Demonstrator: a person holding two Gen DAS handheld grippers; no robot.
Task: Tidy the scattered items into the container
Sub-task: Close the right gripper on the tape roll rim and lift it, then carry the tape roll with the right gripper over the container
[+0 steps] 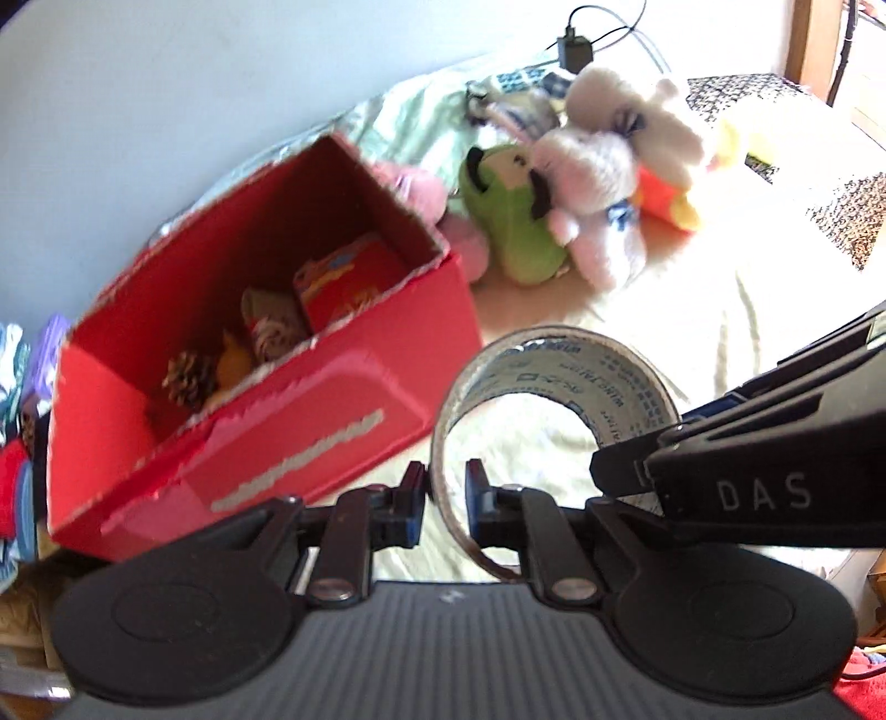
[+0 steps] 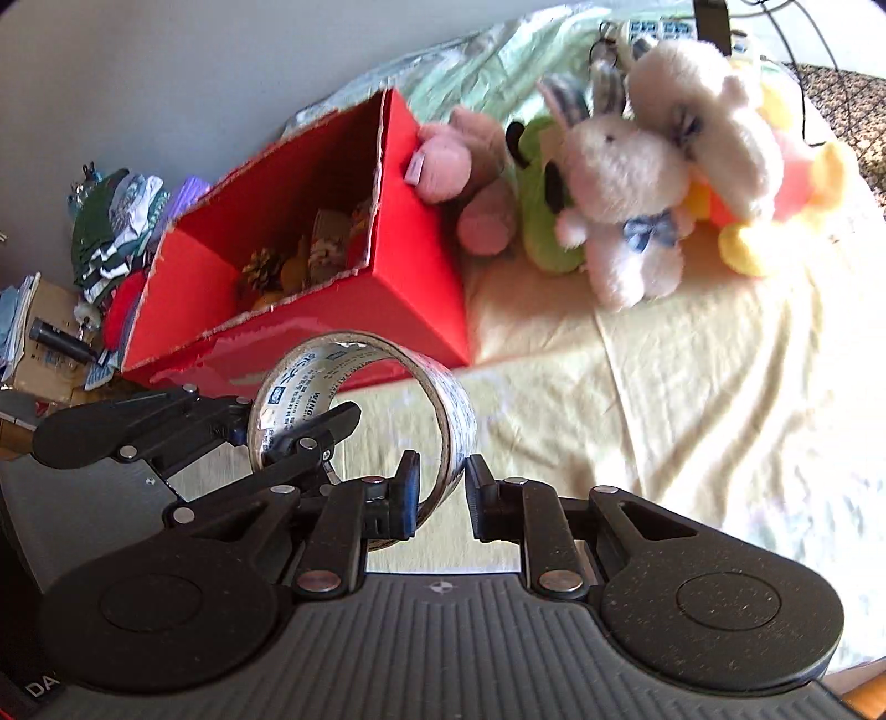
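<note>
A: Nearest to us, our left claw (image 1: 446, 493) is clamped on the wall of the tape roll (image 1: 554, 399), one finger inside the ring and one outside.

B: And our right claw (image 2: 441, 487) pinches the same tape roll (image 2: 354, 399) on its other side, so we hold it between both hands, lifted above the pale yellow bed sheet (image 2: 664, 415).

A: From our left view the right claw comes in from the right edge, its tip on the roll's rim.

B: Just beyond the roll sits the red box (image 1: 310, 399), open at the top, on the bed.

A: Inside it we see a pine cone (image 1: 191, 378), something orange beside it, and a small red carton (image 1: 343, 288) toward the far end.

B: Past the box, the plush toys lean together: a pink one (image 2: 448, 160) touching the box's far corner, a green one (image 2: 540, 205), then the white rabbit (image 2: 626, 194) with a blue bow.

A: Farthest back, a black charger (image 1: 575, 50) and its cable lie near the wall.
</note>
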